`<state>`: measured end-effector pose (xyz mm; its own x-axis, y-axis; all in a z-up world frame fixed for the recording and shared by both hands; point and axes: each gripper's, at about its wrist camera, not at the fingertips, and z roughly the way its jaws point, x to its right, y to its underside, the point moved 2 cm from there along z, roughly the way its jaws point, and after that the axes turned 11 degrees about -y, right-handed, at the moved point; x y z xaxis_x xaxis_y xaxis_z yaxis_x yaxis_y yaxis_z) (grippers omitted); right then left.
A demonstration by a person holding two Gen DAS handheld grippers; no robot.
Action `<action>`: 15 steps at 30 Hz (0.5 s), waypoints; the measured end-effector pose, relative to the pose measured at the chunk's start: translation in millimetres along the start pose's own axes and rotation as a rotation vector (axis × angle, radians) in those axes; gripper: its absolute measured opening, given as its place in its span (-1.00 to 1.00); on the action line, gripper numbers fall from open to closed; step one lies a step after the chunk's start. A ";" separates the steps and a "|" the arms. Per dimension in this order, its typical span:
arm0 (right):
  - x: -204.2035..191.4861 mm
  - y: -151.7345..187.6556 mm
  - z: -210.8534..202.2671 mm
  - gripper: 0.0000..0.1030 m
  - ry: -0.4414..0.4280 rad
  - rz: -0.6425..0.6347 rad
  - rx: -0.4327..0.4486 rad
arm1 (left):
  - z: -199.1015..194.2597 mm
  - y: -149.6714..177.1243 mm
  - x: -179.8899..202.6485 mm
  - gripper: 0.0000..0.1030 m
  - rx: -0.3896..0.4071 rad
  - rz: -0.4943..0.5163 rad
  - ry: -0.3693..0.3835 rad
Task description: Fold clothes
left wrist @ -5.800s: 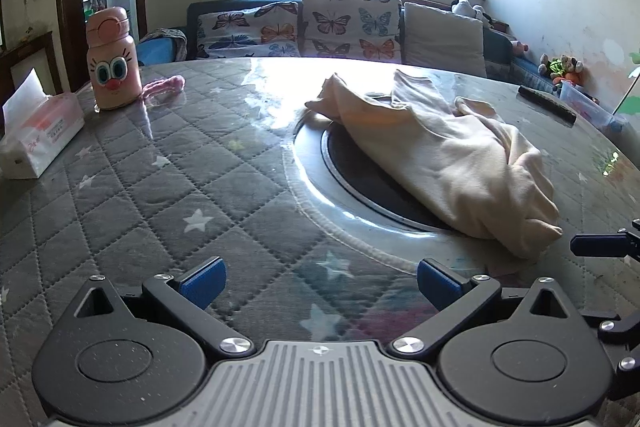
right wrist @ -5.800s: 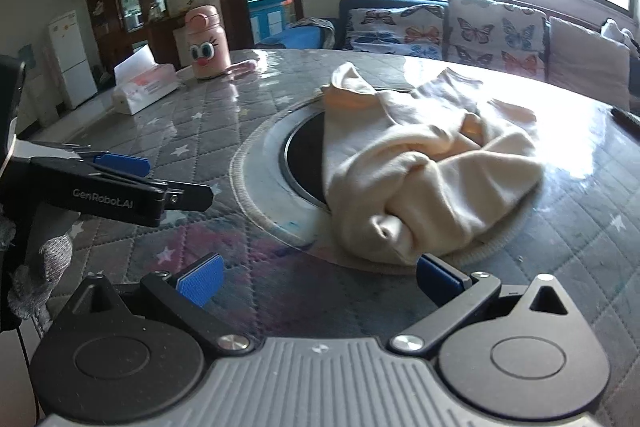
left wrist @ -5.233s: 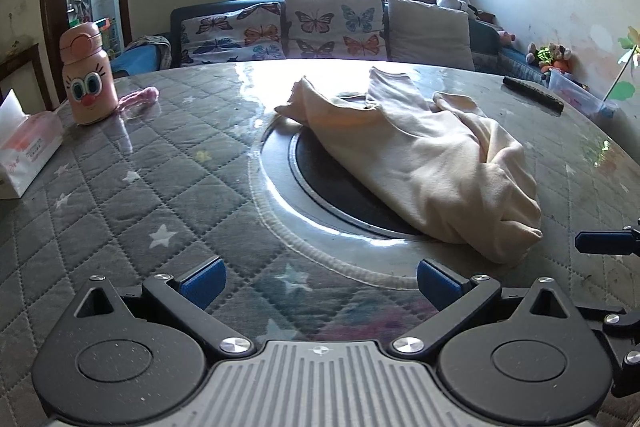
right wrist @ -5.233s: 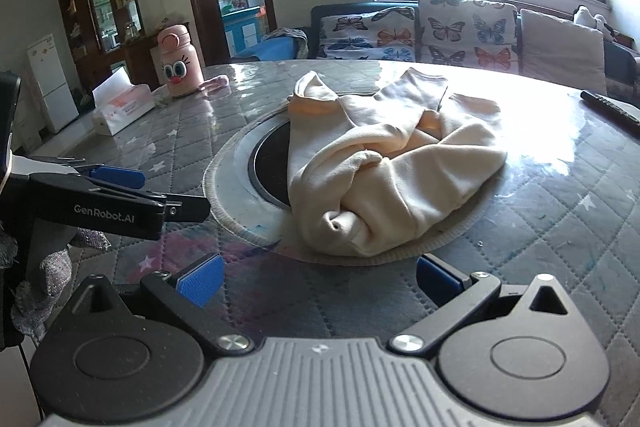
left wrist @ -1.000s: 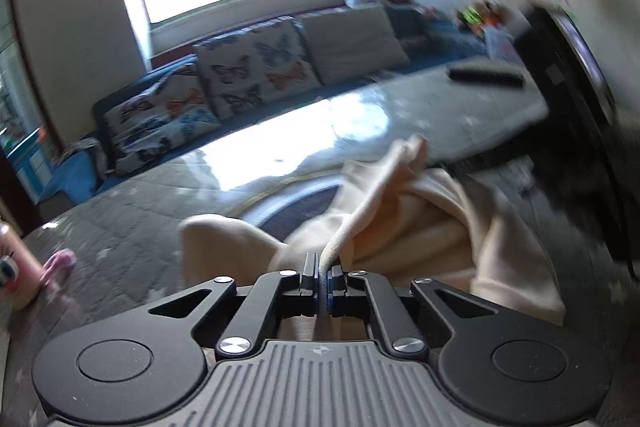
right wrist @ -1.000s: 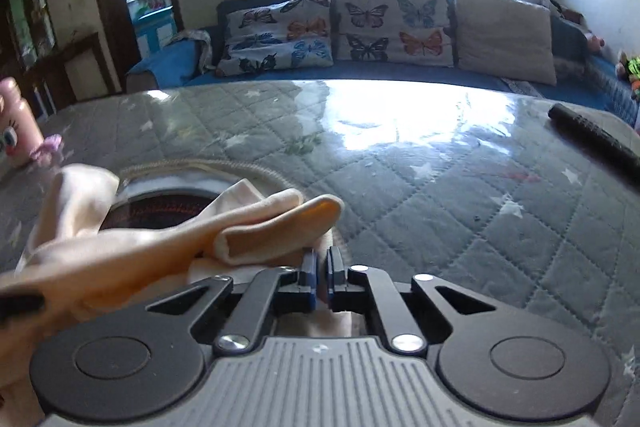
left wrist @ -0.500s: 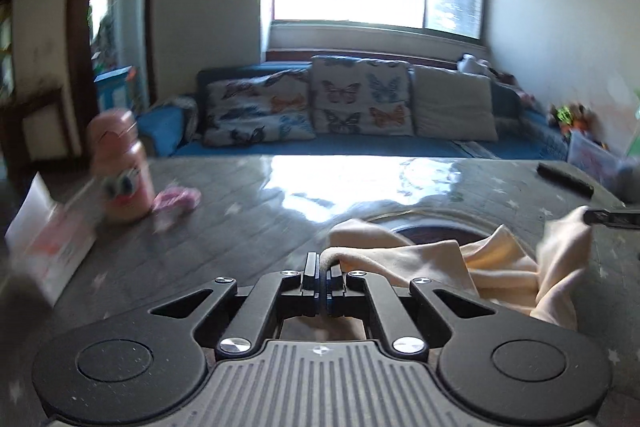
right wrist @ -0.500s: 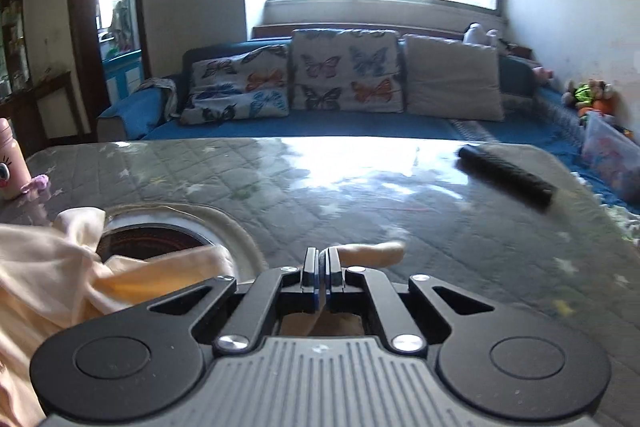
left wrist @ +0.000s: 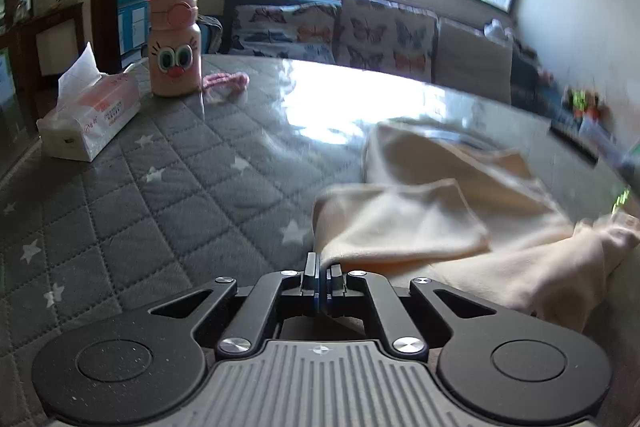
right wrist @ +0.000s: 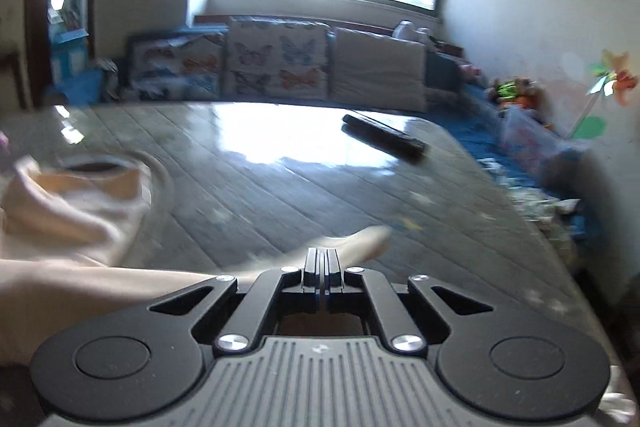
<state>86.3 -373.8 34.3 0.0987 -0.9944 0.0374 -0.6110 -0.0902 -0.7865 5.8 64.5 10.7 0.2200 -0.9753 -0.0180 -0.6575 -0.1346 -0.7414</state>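
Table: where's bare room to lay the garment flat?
Free: the quilted stretch between the tissue box and the cream garment, and the stretch in front of the remote control. Crowded: the far-left corner, with the pink bottle and pink strap.

Cream garment (right wrist: pixel 60 219) motion-blurred and cut off at left edge, remote control (right wrist: pixel 384 139) smeared, toys (left wrist: pixel 584 103) indistinct

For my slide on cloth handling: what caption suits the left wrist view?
Left gripper shut on a cream garment edge above the quilted table.
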 end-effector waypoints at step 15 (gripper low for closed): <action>-86.4 11.1 -12.6 -0.56 -0.398 -0.169 -0.083 | -36.2 -4.9 38.0 -0.29 0.143 0.208 0.088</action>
<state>61.0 -289.6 30.1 0.4876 -0.8681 -0.0925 -0.6198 -0.2696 -0.7370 -8.7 21.8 37.9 0.0230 -0.9917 -0.1264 -0.5725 0.0906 -0.8149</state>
